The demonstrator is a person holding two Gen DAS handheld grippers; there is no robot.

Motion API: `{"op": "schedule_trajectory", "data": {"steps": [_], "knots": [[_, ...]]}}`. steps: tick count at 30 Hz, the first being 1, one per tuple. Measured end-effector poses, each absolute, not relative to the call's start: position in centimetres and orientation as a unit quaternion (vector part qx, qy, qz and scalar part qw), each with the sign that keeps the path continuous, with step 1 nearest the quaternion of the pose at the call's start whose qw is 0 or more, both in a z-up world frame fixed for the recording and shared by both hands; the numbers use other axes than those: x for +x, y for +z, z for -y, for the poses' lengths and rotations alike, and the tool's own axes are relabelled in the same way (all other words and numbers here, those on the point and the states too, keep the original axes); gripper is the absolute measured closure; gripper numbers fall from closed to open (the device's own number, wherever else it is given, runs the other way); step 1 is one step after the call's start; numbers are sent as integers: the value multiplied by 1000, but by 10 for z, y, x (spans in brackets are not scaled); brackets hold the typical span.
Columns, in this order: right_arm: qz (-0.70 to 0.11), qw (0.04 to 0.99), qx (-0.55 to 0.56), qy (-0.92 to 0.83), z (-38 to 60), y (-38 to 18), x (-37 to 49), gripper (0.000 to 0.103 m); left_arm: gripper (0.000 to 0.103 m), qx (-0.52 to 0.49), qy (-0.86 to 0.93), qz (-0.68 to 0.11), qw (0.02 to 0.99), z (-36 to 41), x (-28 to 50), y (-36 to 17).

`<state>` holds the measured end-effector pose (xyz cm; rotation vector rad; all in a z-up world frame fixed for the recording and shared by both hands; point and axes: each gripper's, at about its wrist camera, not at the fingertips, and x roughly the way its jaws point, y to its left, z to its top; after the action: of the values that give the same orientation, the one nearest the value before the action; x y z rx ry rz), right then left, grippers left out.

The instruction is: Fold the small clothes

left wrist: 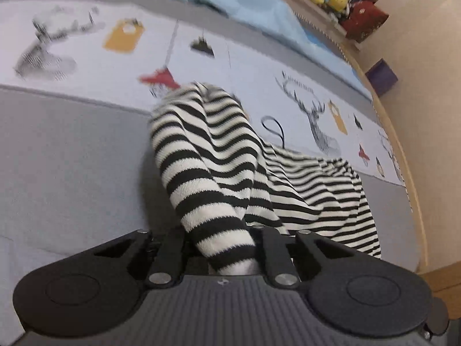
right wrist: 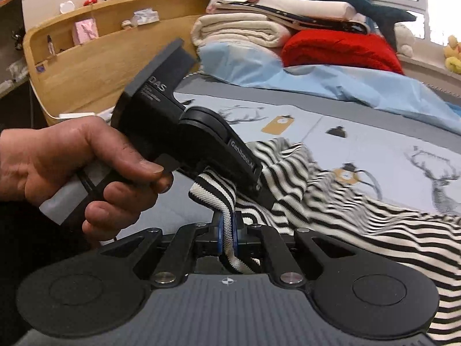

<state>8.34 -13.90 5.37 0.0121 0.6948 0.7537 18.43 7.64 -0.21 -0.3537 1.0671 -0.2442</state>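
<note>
Striped garment [right wrist: 331,201], black and white, lies rumpled on the bed [right wrist: 389,144] with one end lifted. Right tongs [right wrist: 227,230] are clamped on a ribbed edge of it. Left tongs [left wrist: 227,248], held in a hand [right wrist: 86,167], are closed on the striped sleeve just beside them.

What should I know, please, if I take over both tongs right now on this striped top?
Left tongs: shut on the striped top, at a bunched cuff or edge.
Right tongs: shut on a ribbed edge of the same top.
The top is partly lifted, and the rest trails over the printed bedcover.
Done: both grips taken.
Left: no neat fold visible yet; lay it flat, then fold.
</note>
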Motion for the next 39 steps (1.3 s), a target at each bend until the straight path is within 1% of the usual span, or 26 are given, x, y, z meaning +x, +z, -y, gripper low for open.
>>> {"op": "schedule_trajectory", "data": {"steps": [1, 3, 8, 12, 16, 17, 18, 19, 21, 23, 24, 27, 28, 30, 31, 32, 33, 34, 35, 36, 37, 38, 39], "knots": [[-333, 867, 15, 370, 133, 54, 84, 97, 92, -165, -112, -494, 846, -83, 179, 6], [-335, 859, 29, 386, 121, 54, 84, 97, 93, -161, -104, -475, 859, -97, 168, 18], [-342, 844, 71, 406, 101, 54, 85, 97, 93, -150, -95, -469, 865, -102, 158, 33], [-342, 850, 94, 390, 121, 58, 85, 97, 93, -142, -125, -450, 873, -69, 163, 45], [-329, 870, 144, 337, 182, 66, 84, 97, 93, -154, -176, -423, 876, -12, 168, 58], [-325, 876, 155, 322, 199, 67, 82, 97, 92, -159, -195, -414, 875, 5, 168, 61], [-320, 883, 168, 299, 221, 69, 79, 97, 83, -170, -223, -402, 872, 24, 168, 66], [-314, 890, 179, 279, 241, 71, 76, 98, 68, -183, -248, -393, 866, 38, 167, 69], [-304, 902, 210, 222, 289, 72, 67, 98, 61, -215, -296, -366, 856, 61, 162, 74], [-321, 905, 239, 143, 338, 63, 59, 101, 61, -210, -303, -352, 860, 77, 157, 76], [-340, 901, 249, 104, 358, 55, 58, 101, 61, -204, -303, -359, 859, 82, 157, 74], [-436, 857, 274, -16, 409, 17, 55, 101, 62, -166, -282, -401, 856, 93, 161, 62], [-458, 842, 283, -45, 422, 6, 54, 101, 62, -152, -277, -414, 854, 96, 162, 58], [-475, 828, 291, -67, 438, -6, 52, 100, 62, -125, -268, -434, 851, 101, 162, 50], [-477, 825, 296, -62, 441, -8, 53, 99, 62, -114, -265, -441, 850, 100, 162, 46], [-478, 823, 303, -54, 443, -8, 53, 93, 62, -103, -262, -449, 848, 99, 162, 43], [-477, 821, 310, -51, 444, -7, 53, 93, 62, -95, -257, -457, 846, 101, 162, 39], [-471, 822, 315, -51, 448, -6, 52, 90, 62, -90, -253, -465, 844, 89, 160, 32], [-462, 825, 321, -52, 450, -3, 51, 78, 62, -87, -247, -475, 840, 88, 162, 28], [-450, 830, 327, -53, 455, 0, 51, 71, 62, -87, -240, -486, 836, 86, 164, 23], [-439, 835, 327, -54, 458, 2, 52, 58, 61, -89, -233, -494, 833, 84, 166, 19], [-435, 839, 321, -54, 459, 5, 60, 52, 61, -91, -224, -503, 830, 81, 167, 15], [-435, 844, 310, -50, 461, 6, 67, 52, 61, -93, -216, -512, 826, 79, 169, 11]]}}
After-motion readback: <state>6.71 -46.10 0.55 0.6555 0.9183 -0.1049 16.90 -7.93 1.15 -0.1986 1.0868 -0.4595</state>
